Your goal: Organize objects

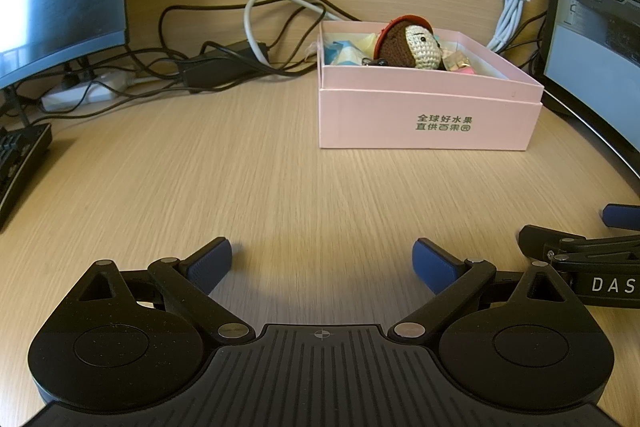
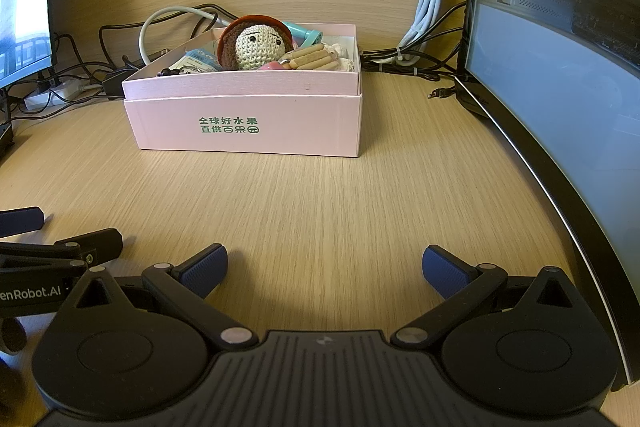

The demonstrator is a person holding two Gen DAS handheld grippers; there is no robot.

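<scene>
Both black two-finger grippers, left (image 1: 322, 265) and right (image 2: 325, 271), rest released and empty near the wooden desk's (image 2: 320, 203) front edge; pink cardboard box (image 2: 248, 125), crocheted doll (image 2: 258, 45) inside, sits toward the back.

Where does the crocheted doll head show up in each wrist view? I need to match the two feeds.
Left wrist: crocheted doll head sits upper right of centre, inside the pink box.
Right wrist: doll head sits upper left of centre, in the same box.
Shared landmark: green lettering on the box front.
</scene>
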